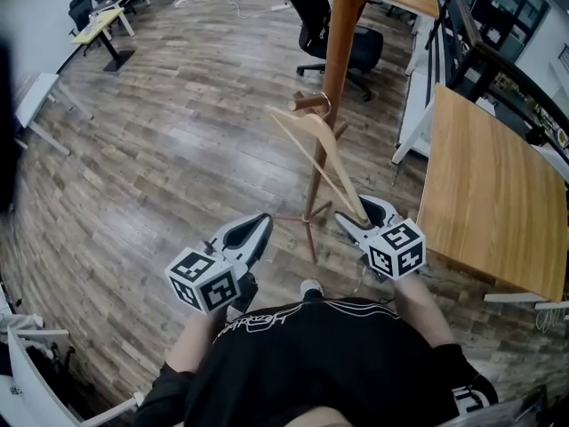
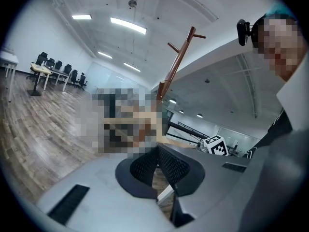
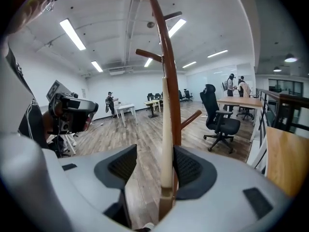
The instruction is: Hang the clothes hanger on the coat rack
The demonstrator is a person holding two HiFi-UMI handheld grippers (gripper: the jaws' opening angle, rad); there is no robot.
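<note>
A pale wooden hanger [image 1: 316, 145] hangs by its metal hook [image 1: 325, 101] from a peg of the brown wooden coat rack [image 1: 340, 34] and slants down toward me. Its lower end sits between the jaws of my right gripper [image 1: 363, 216]. In the right gripper view the hanger [image 3: 166, 129] stands close to the right pad, with a clear gap to the left pad, in front of the rack's pole [image 3: 170, 81]; that gripper [image 3: 154, 166] is open. My left gripper [image 1: 253, 229] hovers left of the rack's feet, shut and holding nothing [image 2: 157, 164]. The coat rack [image 2: 176, 66] rises beyond it.
A wooden table [image 1: 489, 185] stands close on the right. A black office chair [image 1: 324, 25] is behind the rack. The rack's spread legs [image 1: 307, 225] lie between the grippers. White desks [image 1: 36, 96] stand far left on the plank floor.
</note>
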